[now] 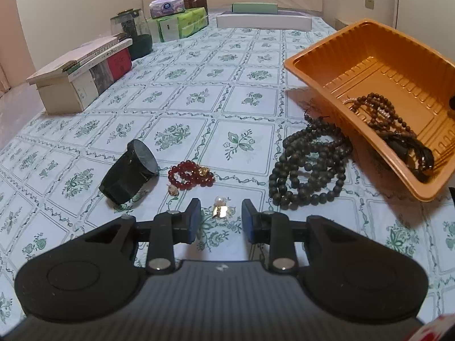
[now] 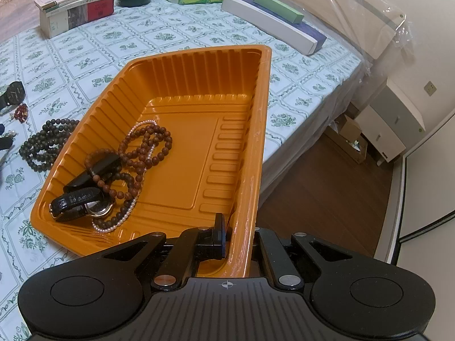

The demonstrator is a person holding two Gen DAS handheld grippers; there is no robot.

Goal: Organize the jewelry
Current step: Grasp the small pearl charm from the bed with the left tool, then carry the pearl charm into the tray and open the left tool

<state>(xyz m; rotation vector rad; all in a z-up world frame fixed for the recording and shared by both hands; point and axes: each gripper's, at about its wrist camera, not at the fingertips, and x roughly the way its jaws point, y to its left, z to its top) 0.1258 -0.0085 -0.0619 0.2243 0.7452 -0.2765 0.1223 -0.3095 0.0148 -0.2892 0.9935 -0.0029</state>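
Note:
My left gripper (image 1: pixel 221 218) is open, low over the tablecloth, with a pearl-and-gold earring (image 1: pixel 220 207) lying between its fingertips. Beyond it lie a red bead bracelet (image 1: pixel 190 175), a second small earring (image 1: pixel 173 189), a black watch (image 1: pixel 129 174) and a dark bead necklace (image 1: pixel 308 167). My right gripper (image 2: pixel 237 237) is shut on the near rim of the orange tray (image 2: pixel 257 147) and holds it tilted. The tray, also in the left wrist view (image 1: pixel 335 76), holds brown beads (image 2: pixel 142 153), a pearl strand (image 2: pixel 125 216) and a black watch (image 2: pixel 76 203).
Stacked books (image 1: pixel 82 74), a dark glass jar (image 1: pixel 133 34), tissue packs (image 1: pixel 182 20) and long flat boxes (image 1: pixel 263 21) stand along the far side. The table's right edge drops to a wooden floor (image 2: pixel 327 187) with a white cabinet (image 2: pixel 389 125).

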